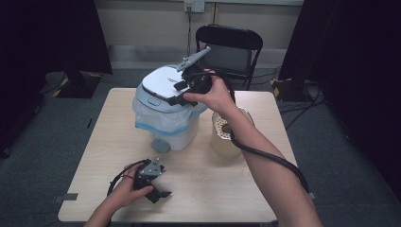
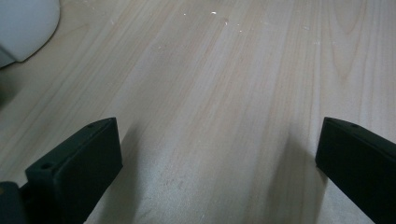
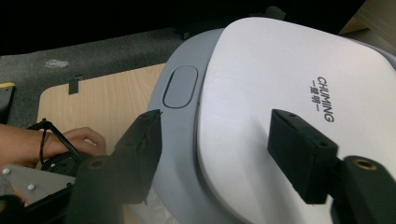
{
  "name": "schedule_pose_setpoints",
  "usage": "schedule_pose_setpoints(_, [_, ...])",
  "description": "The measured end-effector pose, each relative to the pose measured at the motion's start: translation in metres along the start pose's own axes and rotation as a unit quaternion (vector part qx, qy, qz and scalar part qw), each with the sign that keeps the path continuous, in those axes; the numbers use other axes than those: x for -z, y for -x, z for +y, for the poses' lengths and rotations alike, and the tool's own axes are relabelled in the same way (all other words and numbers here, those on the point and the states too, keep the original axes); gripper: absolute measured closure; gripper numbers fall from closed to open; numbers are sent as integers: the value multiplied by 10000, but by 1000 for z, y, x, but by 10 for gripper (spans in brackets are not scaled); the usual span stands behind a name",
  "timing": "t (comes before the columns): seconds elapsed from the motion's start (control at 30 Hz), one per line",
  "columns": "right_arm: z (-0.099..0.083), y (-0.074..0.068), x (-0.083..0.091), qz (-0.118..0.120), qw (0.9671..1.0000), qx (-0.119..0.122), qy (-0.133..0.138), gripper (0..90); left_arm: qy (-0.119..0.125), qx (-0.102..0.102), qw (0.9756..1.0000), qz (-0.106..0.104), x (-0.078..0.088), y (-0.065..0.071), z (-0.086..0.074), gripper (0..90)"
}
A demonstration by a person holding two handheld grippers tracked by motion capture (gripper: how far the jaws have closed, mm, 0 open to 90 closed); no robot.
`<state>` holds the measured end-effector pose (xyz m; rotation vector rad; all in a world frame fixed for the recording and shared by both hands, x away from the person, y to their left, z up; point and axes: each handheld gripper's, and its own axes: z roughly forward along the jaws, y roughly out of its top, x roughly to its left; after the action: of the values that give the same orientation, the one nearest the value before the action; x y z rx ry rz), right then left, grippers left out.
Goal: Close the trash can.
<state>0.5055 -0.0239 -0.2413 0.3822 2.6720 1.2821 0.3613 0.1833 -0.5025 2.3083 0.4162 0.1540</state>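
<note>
A small white pedal bin (image 1: 165, 124) with a plastic liner stands at the back middle of the wooden table (image 1: 208, 189). Its lid (image 3: 280, 70) is white, reads CHUMING, and is down. A grey push button (image 3: 180, 86) sits on the lid's grey rim. My right gripper (image 3: 217, 121) hovers open just above the lid (image 1: 161, 81), jaws spread over the lid's edge, holding nothing. My left gripper (image 1: 160, 194) rests low at the table's front left, open over bare wood (image 2: 219, 128), nothing between its jaws.
A pale bowl (image 1: 221, 139) stands right of the bin, partly under the right forearm. The bin's grey pedal (image 1: 160, 145) points toward the front. A black folding chair (image 1: 229, 47) stands behind the table. White crumbs (image 2: 219, 16) dot the wood.
</note>
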Motion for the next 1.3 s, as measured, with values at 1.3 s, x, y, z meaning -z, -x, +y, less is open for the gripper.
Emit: schedule_pose_setpoints(1.3, [-1, 15, -17, -399, 9990, -126, 138, 722, 14, -21, 10000, -19, 0, 0, 0, 0])
